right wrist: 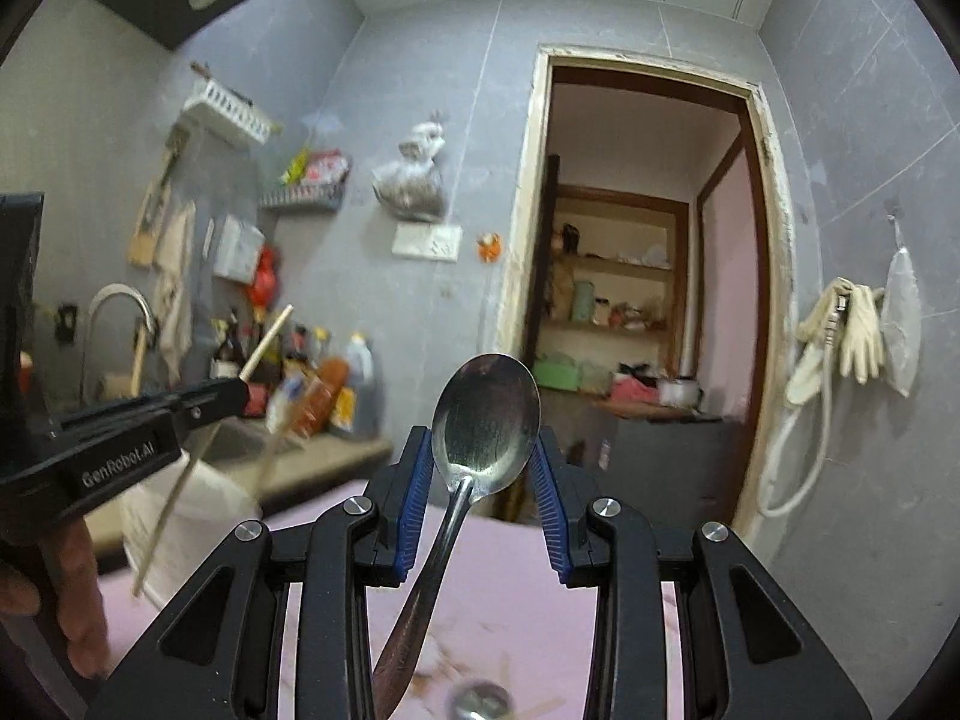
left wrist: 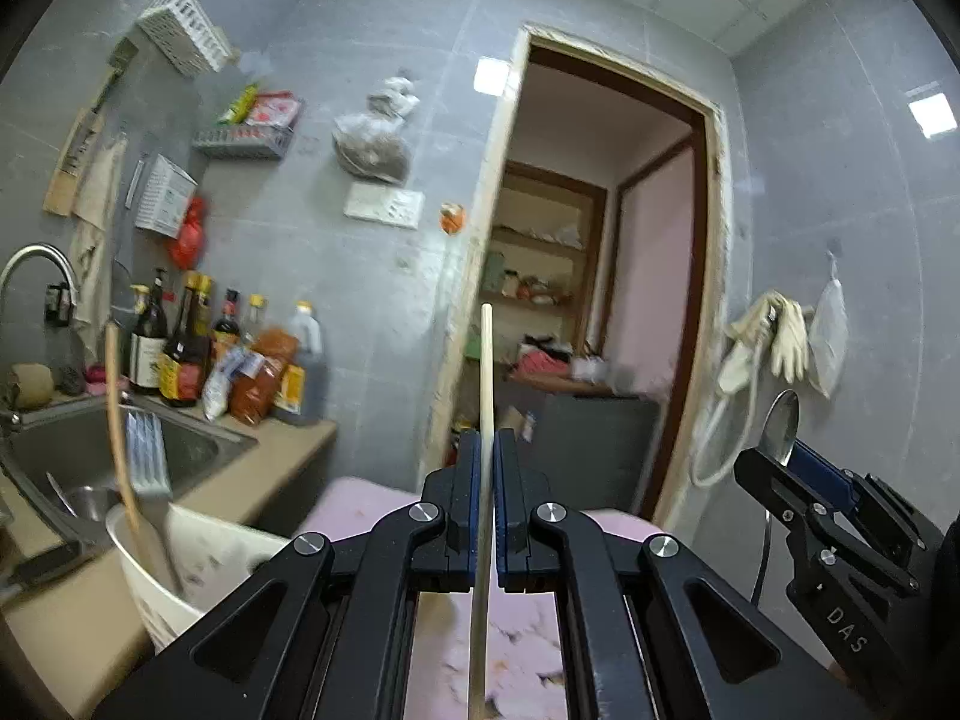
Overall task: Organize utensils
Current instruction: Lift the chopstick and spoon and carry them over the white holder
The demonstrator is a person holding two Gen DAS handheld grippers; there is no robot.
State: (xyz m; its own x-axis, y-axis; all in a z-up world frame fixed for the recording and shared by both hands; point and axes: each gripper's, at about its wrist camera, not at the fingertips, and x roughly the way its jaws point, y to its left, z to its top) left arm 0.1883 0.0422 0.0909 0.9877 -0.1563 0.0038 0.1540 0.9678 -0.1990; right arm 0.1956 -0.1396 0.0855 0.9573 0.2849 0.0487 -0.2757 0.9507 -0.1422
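Note:
My left gripper (left wrist: 486, 450) is shut on a pale wooden chopstick (left wrist: 485, 396) that stands upright between its blue pads. In the right wrist view the left gripper (right wrist: 237, 393) shows at the left with the chopstick (right wrist: 264, 345) slanting through it. My right gripper (right wrist: 485, 450) is shut on a metal spoon (right wrist: 485, 414), bowl up, handle hanging down between the fingers. It also shows in the left wrist view (left wrist: 780, 456) with the spoon (left wrist: 780, 426). A white utensil holder (left wrist: 180, 564) at lower left holds a wooden-handled utensil (left wrist: 120, 420) and a metal one.
A steel sink (left wrist: 108, 450) with a tap (left wrist: 36, 264) lies at the left, bottles (left wrist: 180, 348) behind it on the counter (left wrist: 270, 468). A pink patterned surface (right wrist: 510, 570) lies below the grippers. An open doorway (left wrist: 600, 300) is ahead. Gloves (left wrist: 780, 330) hang on the right wall.

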